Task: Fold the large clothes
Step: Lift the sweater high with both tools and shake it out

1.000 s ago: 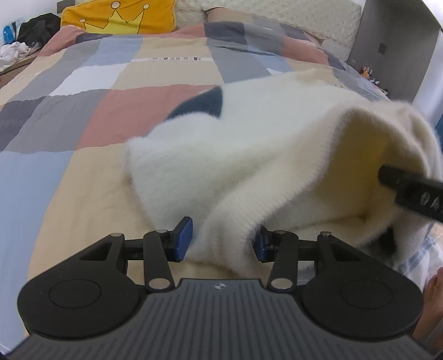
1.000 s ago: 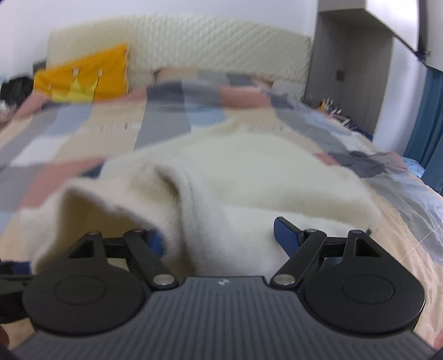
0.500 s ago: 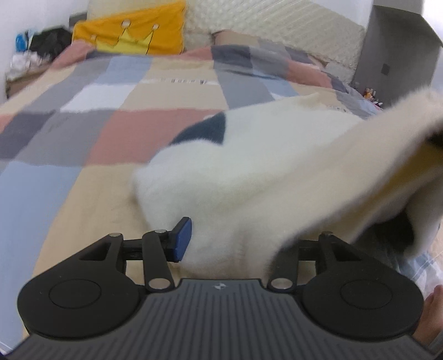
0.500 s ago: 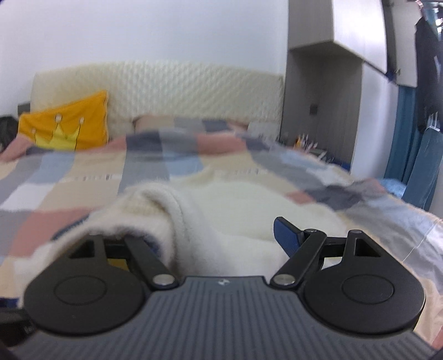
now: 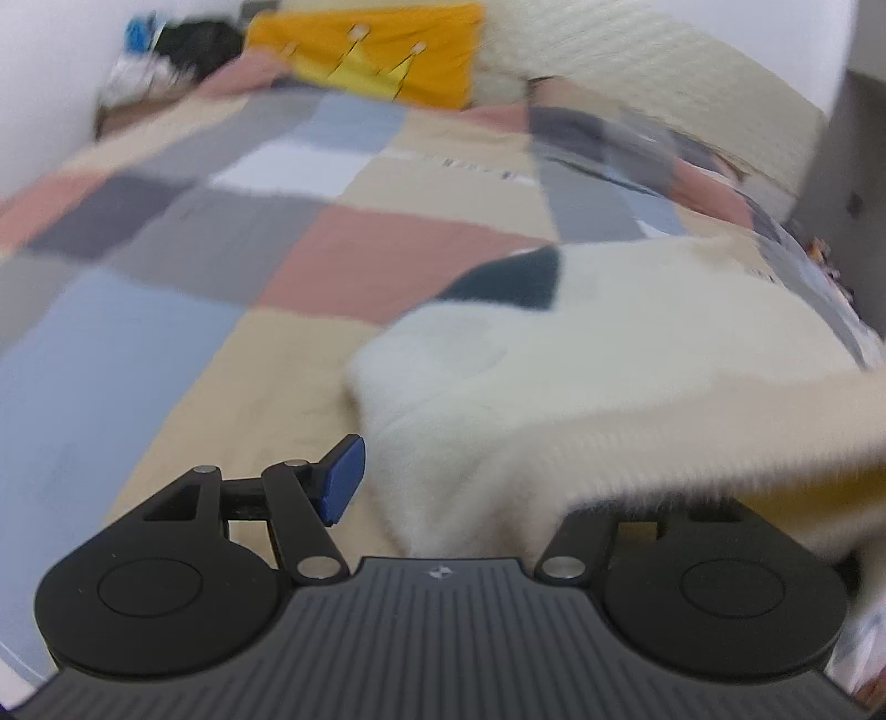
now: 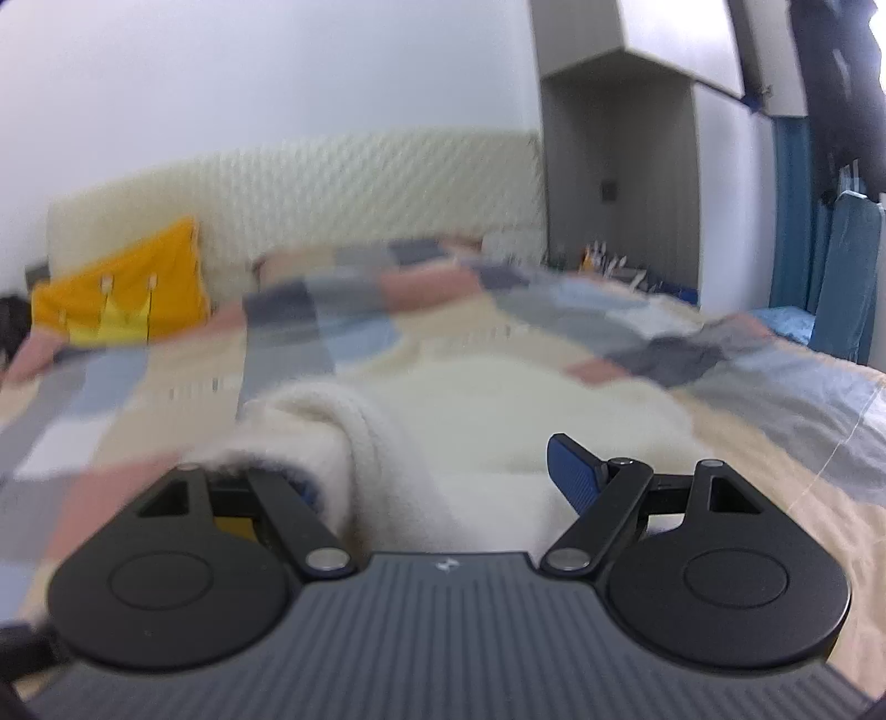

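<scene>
Both views blurred. Cream fuzzy sweater (image 5: 581, 376) lies on the bed, on a patchwork quilt (image 5: 232, 232) of pink, grey, blue and tan squares; in left wrist view it fills centre to right of frame, w/ a dark navy patch (image 5: 509, 279) showing at its upper left edge. Near edge of the sweater is lifted and stretched, running from lower centre off to the right edge of frame, yellowish underside visible there. Left gripper (image 5: 470, 493): jaws held apart w/ a thick bunch of sweater packed between them; left blue pad (image 5: 343, 479) is clear of the cloth w/ a gap beside it, right pad buried under the fabric, so can't tell if it really pinches. Right wrist view: sweater (image 6: 498, 421) sits lower centre, a thick rolled fold rising at centre left. Right gripper (image 6: 443, 476): jaws also apart, cloth between; right blue pad (image 6: 573, 471) stands free above the sweater, left pad mostly hidden under the fold, a sliver of blue only. Grip there: can't tell either. Background: yellow crown pillow (image 6: 122, 299) at left mid-frame against a cream quilted headboard (image 6: 332, 183); same pillow (image 5: 376, 52) top centre in left view. Grey cabinet (image 6: 620, 183) upper right, blue curtain (image 6: 830, 266) far right edge. Dark bag and white stuff on a side stand (image 5: 166, 50) upper left of left view.
</scene>
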The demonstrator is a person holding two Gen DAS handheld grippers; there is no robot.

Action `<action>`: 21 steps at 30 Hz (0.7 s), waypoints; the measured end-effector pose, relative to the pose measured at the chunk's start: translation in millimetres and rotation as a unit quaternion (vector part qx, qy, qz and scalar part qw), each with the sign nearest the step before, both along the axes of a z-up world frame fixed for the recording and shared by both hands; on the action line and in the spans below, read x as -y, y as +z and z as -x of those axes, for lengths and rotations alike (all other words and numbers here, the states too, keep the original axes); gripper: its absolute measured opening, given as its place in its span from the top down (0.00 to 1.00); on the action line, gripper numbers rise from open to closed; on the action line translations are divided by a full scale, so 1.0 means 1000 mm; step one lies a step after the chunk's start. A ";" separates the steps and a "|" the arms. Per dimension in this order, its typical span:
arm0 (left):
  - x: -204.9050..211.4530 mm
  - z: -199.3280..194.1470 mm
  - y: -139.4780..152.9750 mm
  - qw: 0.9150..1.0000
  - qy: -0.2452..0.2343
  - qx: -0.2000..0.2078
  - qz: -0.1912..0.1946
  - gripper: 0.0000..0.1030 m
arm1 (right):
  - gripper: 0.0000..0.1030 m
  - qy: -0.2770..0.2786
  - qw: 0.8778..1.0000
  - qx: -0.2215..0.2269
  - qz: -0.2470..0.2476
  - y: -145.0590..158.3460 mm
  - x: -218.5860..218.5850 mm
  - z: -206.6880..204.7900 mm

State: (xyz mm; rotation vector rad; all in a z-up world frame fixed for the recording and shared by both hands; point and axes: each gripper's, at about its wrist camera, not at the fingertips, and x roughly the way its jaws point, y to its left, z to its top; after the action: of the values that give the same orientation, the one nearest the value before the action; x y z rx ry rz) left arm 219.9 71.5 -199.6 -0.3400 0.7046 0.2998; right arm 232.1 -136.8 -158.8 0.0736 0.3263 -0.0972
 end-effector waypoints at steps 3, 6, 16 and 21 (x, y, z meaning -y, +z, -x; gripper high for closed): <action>-0.005 -0.003 -0.003 1.000 0.002 0.005 0.015 0.41 | 0.23 -0.001 1.000 -0.011 0.002 -0.005 -0.005 -0.002; 0.001 0.000 0.003 1.000 -0.004 0.020 0.005 0.48 | 0.23 -0.006 1.000 0.000 0.011 -0.005 -0.008 0.000; 0.007 0.013 0.085 0.990 -0.006 0.140 0.015 0.67 | 0.23 -0.011 0.998 0.067 0.014 0.045 0.012 0.021; 0.020 0.013 0.156 0.980 -0.008 0.200 0.003 0.79 | 0.23 -0.002 0.993 0.115 0.023 0.098 0.025 0.029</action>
State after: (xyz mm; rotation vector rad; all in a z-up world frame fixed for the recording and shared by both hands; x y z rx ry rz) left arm 206.9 51.4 -43.5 -0.3864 0.3132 0.2041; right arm 203.1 -161.5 -61.2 0.0397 0.0936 -0.0998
